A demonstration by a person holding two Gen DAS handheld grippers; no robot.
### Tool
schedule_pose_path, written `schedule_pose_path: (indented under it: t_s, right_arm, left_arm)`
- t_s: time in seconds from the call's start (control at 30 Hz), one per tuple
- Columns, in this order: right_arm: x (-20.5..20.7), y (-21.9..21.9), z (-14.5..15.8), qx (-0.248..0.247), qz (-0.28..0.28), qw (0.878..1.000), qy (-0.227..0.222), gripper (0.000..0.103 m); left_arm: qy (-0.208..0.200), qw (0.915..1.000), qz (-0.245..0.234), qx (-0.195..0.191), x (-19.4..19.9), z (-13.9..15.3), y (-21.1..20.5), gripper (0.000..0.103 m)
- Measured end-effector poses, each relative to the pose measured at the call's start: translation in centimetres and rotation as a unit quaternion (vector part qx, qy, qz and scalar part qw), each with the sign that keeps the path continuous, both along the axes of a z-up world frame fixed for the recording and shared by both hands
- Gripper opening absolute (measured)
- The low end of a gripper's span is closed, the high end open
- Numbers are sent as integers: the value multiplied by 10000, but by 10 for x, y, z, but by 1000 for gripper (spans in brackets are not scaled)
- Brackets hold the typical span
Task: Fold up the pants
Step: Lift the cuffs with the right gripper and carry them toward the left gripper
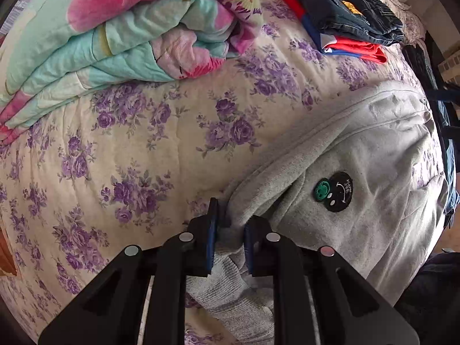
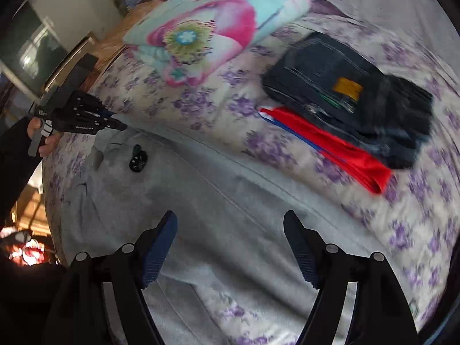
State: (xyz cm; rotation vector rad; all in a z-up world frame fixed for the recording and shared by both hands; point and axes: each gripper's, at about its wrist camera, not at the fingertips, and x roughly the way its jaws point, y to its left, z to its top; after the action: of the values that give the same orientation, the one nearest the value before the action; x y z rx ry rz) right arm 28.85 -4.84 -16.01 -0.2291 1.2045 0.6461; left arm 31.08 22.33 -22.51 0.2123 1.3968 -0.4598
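Light grey sweatpants with a round black and green patch lie spread on a bed with a purple-flowered cover. My left gripper is shut on the ribbed edge of the pants near the patch. In the right wrist view the pants stretch across the bed, and the left gripper shows at the far left at their end. My right gripper is open and empty, hovering just above the middle of the pants.
A rolled floral quilt lies at the back of the bed. A stack of folded dark jeans on red clothing sits beside it. The bed edge lies near the pants.
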Motion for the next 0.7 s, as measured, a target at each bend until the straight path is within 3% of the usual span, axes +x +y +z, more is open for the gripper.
schedule_pose_path:
  t_s: [0.17, 0.33, 0.37, 0.4, 0.43, 0.53, 0.7]
  right_arm:
    - [39, 78, -24, -444, 1074, 9931, -125, 78]
    - [54, 109, -57, -891, 1584, 9833, -97, 77]
    - [54, 112, -61, -908, 1639, 9822, -80, 62]
    - [56, 112, -65, -805, 1674, 9826, 86, 12]
    - [58, 111, -68, -733, 1622, 9836, 292, 7]
    - [49, 106, -59, -603, 1636, 9844, 218, 7]
    - [24, 90, -14, -287, 1459, 9888, 102, 7]
  left_arm:
    - [-82, 9999, -10, -67, -3, 7, -2, 15]
    - [-121, 9999, 10, -92, -3, 9, -3, 15]
    - [-120, 9999, 25, -99, -3, 8, -4, 15]
    - [-116, 9999, 38, -104, -2, 8, -4, 15]
    - [-115, 9999, 47, -112, -3, 9, 1, 15]
    - [-158, 9998, 56, -110, -6, 13, 1, 15]
    - [-388, 9990, 36, -237, -27, 43, 5, 15]
